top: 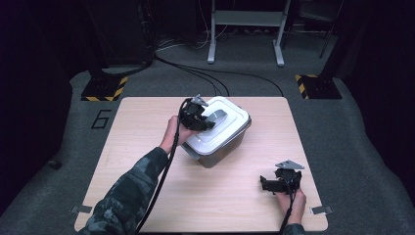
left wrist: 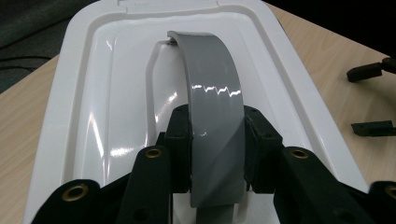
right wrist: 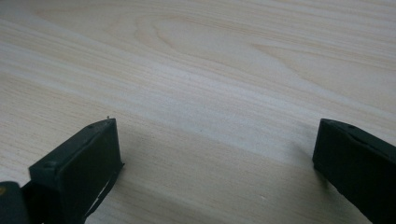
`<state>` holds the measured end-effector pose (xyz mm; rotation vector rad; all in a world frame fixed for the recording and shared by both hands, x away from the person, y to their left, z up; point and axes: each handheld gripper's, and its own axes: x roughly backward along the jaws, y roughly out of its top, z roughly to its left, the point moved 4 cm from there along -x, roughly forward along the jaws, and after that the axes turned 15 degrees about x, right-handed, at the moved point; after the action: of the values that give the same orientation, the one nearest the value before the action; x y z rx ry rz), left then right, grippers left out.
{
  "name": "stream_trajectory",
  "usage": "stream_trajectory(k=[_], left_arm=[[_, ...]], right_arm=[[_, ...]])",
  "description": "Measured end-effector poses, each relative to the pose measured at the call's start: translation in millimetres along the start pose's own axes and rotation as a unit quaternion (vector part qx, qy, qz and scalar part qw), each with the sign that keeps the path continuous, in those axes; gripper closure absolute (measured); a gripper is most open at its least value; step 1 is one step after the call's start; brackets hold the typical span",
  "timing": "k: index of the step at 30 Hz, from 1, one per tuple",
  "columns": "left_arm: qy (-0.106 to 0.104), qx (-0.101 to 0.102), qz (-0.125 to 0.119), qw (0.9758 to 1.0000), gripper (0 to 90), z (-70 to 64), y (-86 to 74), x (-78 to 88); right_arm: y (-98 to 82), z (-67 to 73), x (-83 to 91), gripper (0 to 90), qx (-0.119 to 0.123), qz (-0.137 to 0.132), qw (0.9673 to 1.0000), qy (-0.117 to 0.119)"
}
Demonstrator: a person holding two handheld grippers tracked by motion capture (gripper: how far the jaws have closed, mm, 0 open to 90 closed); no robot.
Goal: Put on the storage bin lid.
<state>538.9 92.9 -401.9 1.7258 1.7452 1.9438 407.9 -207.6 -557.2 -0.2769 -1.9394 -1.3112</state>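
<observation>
Pale wood-grain counter (top: 147,196) on a grey carpeted floor, dark room behind.

Nearest the person: right hand-held gripper (top: 274,184) low over the near right part of the counter, jaws spread wide, nothing between them; in the right gripper view bare wood lies between the two black pads.

Mid-counter: storage box (top: 220,147), grey tub under a white lid (left wrist: 116,116), standing askew to the counter edges. Left hand-held gripper (left wrist: 217,154) pinches the grey handle (left wrist: 212,93), an arched strap across the lid's recessed centre, one pad on each edge of it.

Handling, as a judgement: hard, glossy plastic, stiff and slippery, not fragile. Contents hidden, so weight unknown. The handle is the sensible hold; gripped mid-span the box should hang level. Lid latches are not clear, so a lift could pull the lid off alone.

Writing: none legible on the box. Floor left of the counter bears a "6" (top: 102,119). Farther back, yellow-black striped bases (top: 104,89) and cables (top: 210,73).
</observation>
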Motion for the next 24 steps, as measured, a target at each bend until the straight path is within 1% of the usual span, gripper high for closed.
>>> stream_trajectory(k=[1,3,4,5,6,8,12,13,14,15,16,17,19,20,21,22,23,24], left_arm=[[-0.002,-0.002,0.002,1.0,67.4,-1.1,-0.1,-2.0],[-0.014,-0.007,0.003,0.9999,67.4,-2.5,0.2,-5.4],[-0.015,-0.006,0.006,0.9999,67.4,-3.3,-0.1,-7.2],[-0.018,-0.01,0.01,0.9997,67.4,-3.3,-0.4,-9.1],[-0.02,-0.015,0.016,0.9996,67.4,-3.2,-0.8,-10.3],[-0.017,-0.017,0.015,0.9996,67.3,-2.6,-0.8,-10.9],[-0.017,-0.022,0.02,0.9994,66.6,-1.8,-1.9,-11.1],[-0.013,-0.022,0.021,0.9995,64.0,-2.0,-2.4,-11.8],[-0.013,-0.022,0.021,0.9995,59.3,-2.0,-2.4,-11.8],[-0.013,-0.013,0.021,0.9996,55.5,-2.1,-3.1,-12.0],[-0.013,-0.013,0.021,0.9996,51.3,-2.1,-3.1,-12.0],[-0.006,-0.012,0.022,0.9997,51.3,-2.3,-3.3,-10.9],[-0.005,-0.006,0.015,0.9999,38.6,-2.9,-3.3,-4.3],[-0.005,-0.006,0.015,0.9999,35.7,-2.9,-3.3,-4.3],[-0.002,-0.005,0.007,1.0,32.1,-3.3,-3.7,2.7],[-0.002,-0.005,0.007,1.0,30.2,-3.3,-3.7,2.7],[-0.001,-0.004,0.003,1.0,30.2,-3.2,-4.4,7.8],[0.001,-0.004,-0.001,1.0,23.8,-3.4,-5.3,11.0]], right_arm=[[0.0,0.0,-0.1,0.3,0.0,0.0,1.0,0.0],[0.0,-0.1,0.1,0.3,0.0,0.001,1.0,0.0],[0.0,-0.1,-0.1,0.3,0.001,0.0,1.0,0.0],[0.0,-0.2,-0.1,0.3,0.002,0.0,1.0,0.0],[0.0,-0.1,0.0,0.3,0.001,0.0,1.0,0.0],[0.0,-0.2,0.0,0.3,0.002,0.0,1.0,0.001],[0.0,0.0,0.2,0.3,0.002,0.001,1.0,0.002],[0.0,0.0,0.2,0.3,0.002,0.001,1.0,0.002],[0.0,0.0,0.2,0.3,0.002,0.001,1.0,0.002],[0.0,0.0,0.2,0.3,0.002,0.001,1.0,0.002],[0.0,0.0,0.2,0.3,0.002,0.001,1.0,0.002],[0.0,0.0,0.2,0.3,0.002,0.001,1.0,0.002],[0.0,0.0,0.2,0.3,0.002,0.001,1.0,0.002],[0.0,0.0,0.2,0.3,0.002,0.001,1.0,0.002],[0.0,0.0,0.2,0.3,0.002,0.001,1.0,0.002],[0.0,0.0,0.2,0.3,0.002,0.001,1.0,0.002],[0.0,0.0,0.2,0.3,0.002,0.001,1.0,0.002],[0.0,0.0,0.2,0.3,0.002,0.001,1.0,0.002]])
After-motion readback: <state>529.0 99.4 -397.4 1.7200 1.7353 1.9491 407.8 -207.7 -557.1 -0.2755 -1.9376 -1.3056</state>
